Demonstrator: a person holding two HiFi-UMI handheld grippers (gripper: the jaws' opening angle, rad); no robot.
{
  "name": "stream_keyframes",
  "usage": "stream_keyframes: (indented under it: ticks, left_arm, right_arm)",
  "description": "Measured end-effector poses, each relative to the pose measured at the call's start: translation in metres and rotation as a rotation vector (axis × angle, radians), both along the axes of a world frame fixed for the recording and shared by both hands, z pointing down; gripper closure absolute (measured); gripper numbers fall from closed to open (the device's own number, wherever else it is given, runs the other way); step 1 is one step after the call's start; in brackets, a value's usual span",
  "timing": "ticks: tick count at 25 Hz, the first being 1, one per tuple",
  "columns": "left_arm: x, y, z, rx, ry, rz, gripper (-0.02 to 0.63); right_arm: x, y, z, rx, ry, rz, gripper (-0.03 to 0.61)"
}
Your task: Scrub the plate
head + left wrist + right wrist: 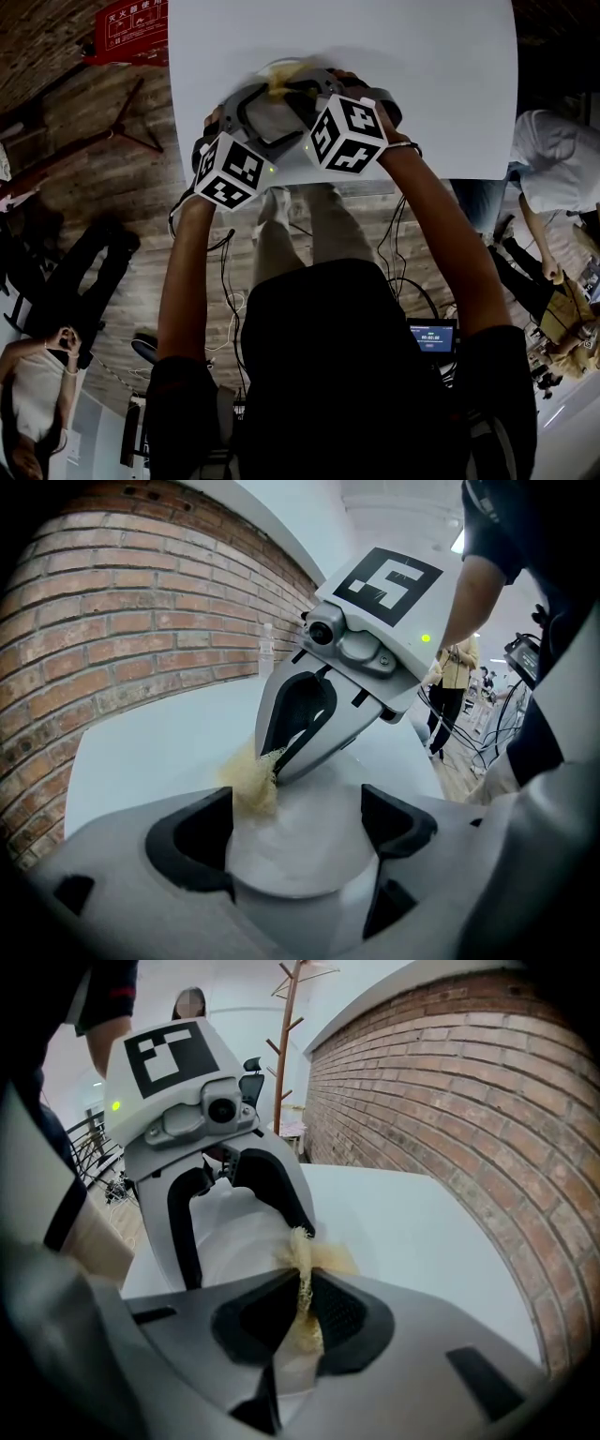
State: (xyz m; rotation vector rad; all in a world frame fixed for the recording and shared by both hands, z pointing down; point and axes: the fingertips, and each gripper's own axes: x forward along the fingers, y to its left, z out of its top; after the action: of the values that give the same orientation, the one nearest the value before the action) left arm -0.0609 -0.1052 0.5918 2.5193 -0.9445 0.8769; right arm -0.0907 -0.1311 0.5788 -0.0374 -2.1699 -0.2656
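The plate [309,860] is gripped across its near rim by the left tool [298,822], over the white worktop [159,742]. At its eleven o'clock a yellow scrub pad [249,785], pinched in the right tool [305,1290], is pressed on; strokes toward five o'clock are likely wanted.

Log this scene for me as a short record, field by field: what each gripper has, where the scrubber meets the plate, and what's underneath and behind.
left gripper: fingers on either side of the white plate, holding it
right gripper: fingers shut on a yellowish fibrous scrubber
contact: scrubber tuft rests on the plate near its edge, beside one finger of the left gripper
surface: white table
background: brick wall
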Motion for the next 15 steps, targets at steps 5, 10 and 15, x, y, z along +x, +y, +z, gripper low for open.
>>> stream_keyframes:
  ticks: [5,10,15]
  left_arm:
    - [-0.001,0.0,0.001,0.0,0.0,-0.001,0.206]
    - [-0.001,-0.001,0.0,0.0,0.0,-0.001,0.206]
    - [0.0,0.0,0.0,0.001,0.001,-0.001,0.206]
  right_arm:
    - [0.0,0.013,0.001,-0.033,0.005,-0.019,0.54]
    - [0.0,0.021,0.0,-0.074,0.009,-0.034,0.54]
    - [0.0,0.029,-0.001,-0.113,0.021,-0.068,0.54]
